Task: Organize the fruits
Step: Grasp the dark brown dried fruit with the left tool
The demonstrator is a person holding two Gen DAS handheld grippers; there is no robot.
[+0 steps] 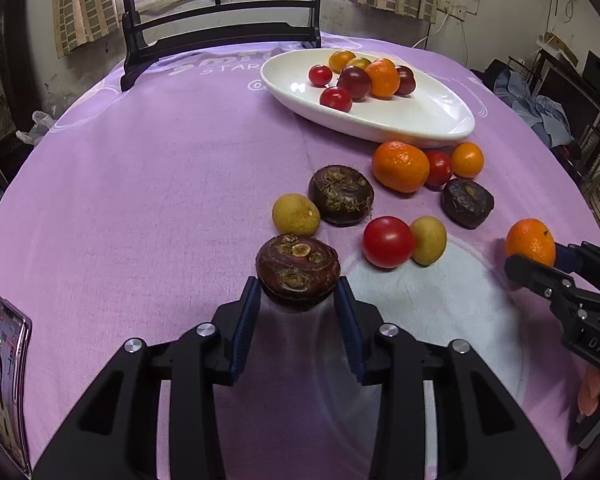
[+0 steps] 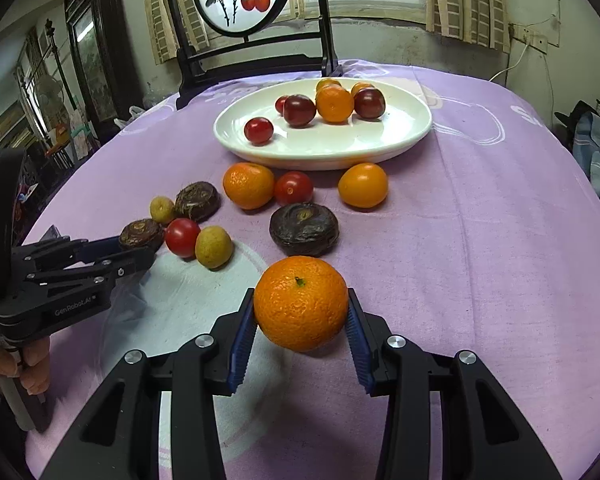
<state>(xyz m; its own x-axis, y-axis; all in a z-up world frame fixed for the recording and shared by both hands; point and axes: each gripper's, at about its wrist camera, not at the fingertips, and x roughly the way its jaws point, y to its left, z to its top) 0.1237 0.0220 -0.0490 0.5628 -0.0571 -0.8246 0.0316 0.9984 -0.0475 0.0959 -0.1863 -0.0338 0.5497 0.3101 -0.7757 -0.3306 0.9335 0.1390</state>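
Observation:
My left gripper (image 1: 298,284) is shut on a dark brown water chestnut (image 1: 298,270), its blue pads pressed to both sides just above the purple cloth. The right wrist view shows this same chestnut (image 2: 142,234) at the left. My right gripper (image 2: 301,300) is shut on an orange mandarin (image 2: 300,304), held off the cloth; the left wrist view catches that mandarin (image 1: 530,242) at far right. A white oval plate (image 1: 380,128) at the back holds several tomatoes and small oranges. Loose between plate and grippers lie a mandarin (image 1: 400,166), two more water chestnuts (image 1: 341,195), a red tomato (image 1: 388,242) and two longans (image 1: 296,214).
A dark wooden stand (image 1: 220,40) with a round painted panel rises at the table's far edge behind the plate. A phone (image 1: 8,380) lies on the cloth at the near left. A person's hand (image 2: 32,364) grips the left tool's handle.

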